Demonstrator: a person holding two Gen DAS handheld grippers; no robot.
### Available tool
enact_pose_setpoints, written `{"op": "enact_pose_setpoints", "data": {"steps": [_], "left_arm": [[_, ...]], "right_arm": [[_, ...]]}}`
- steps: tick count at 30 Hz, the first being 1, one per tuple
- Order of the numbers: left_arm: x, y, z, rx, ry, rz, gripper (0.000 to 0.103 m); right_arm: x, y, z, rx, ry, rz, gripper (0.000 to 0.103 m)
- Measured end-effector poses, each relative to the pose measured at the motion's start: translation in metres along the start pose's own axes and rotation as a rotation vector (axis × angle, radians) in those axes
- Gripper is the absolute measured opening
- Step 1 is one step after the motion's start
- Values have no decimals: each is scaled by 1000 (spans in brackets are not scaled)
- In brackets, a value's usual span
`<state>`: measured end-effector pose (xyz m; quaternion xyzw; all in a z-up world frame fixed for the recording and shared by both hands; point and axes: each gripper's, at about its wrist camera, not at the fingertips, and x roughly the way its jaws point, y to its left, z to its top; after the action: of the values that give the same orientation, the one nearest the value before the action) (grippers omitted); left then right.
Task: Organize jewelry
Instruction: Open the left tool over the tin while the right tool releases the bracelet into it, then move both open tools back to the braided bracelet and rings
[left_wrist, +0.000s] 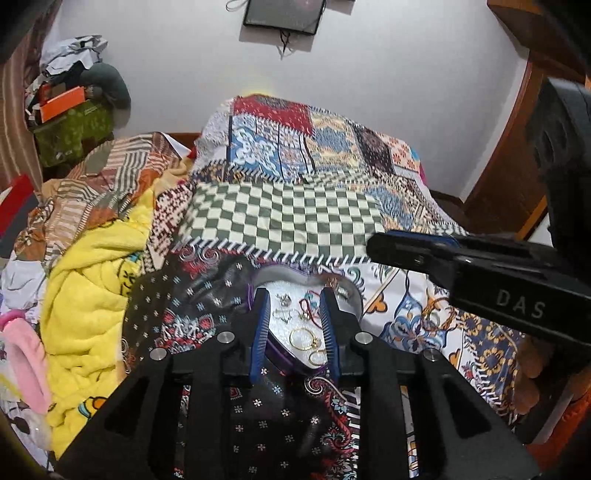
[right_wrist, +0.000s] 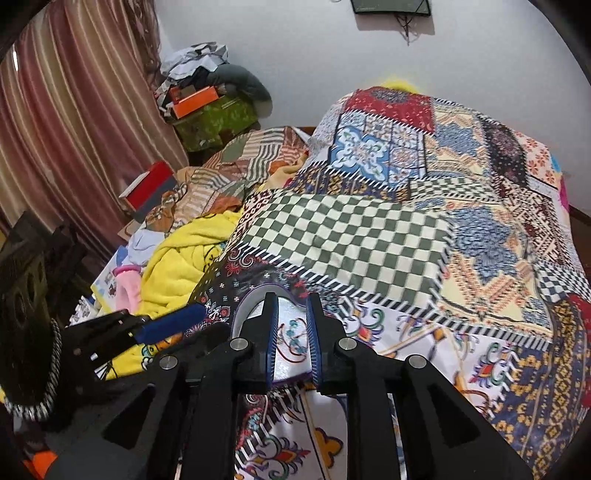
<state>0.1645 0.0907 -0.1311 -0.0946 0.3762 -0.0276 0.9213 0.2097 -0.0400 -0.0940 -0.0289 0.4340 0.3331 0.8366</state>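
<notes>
A heart-shaped silver box (left_wrist: 282, 275) with a purple rim lies open on the patchwork bedspread. Inside are gold hoop earrings (left_wrist: 304, 338), small silver pieces (left_wrist: 282, 300) and a red cord (left_wrist: 308, 308). My left gripper (left_wrist: 293, 295) is open just above the box, its blue-padded fingers (left_wrist: 260, 325) spanning the jewelry. My right gripper (right_wrist: 291, 301) is open and empty over the box's right side (right_wrist: 255, 306); it also shows at the right of the left wrist view (left_wrist: 380, 245). A gold ring-like piece (left_wrist: 430, 314) lies on the bedspread right of the box.
A covered pillow mound (left_wrist: 295, 155) rises behind the box. A yellow blanket (left_wrist: 88, 295) and a pink item (left_wrist: 26, 354) lie to the left. Boxes and clutter (left_wrist: 70, 110) stack by the curtain at far left. A wooden frame (left_wrist: 509, 147) stands at the right.
</notes>
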Motion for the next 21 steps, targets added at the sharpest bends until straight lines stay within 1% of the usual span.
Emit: {"op": "enact_pose_setpoints", "data": {"steps": [7,10,13,15,21], "left_arm": [[-18,-16,8,33,-34,7,28],[-21,-27,9,50,-37,-3,30],[-21,-41,8,76,-37,-12,34],[-19,-51,6,94,-31,-23,37],[-1,-74,2,120,17,-59,37]], "right_arm": [[-35,-21,-6,26,-45,-55,14],[-49,-34,-12,40,-53,-86,14],[-61,-48,-19,61,-60,-115,14],[-66,-61,-25,89,-56,-126,15],[-76,-91,-43,153,-34,-178,15]]}}
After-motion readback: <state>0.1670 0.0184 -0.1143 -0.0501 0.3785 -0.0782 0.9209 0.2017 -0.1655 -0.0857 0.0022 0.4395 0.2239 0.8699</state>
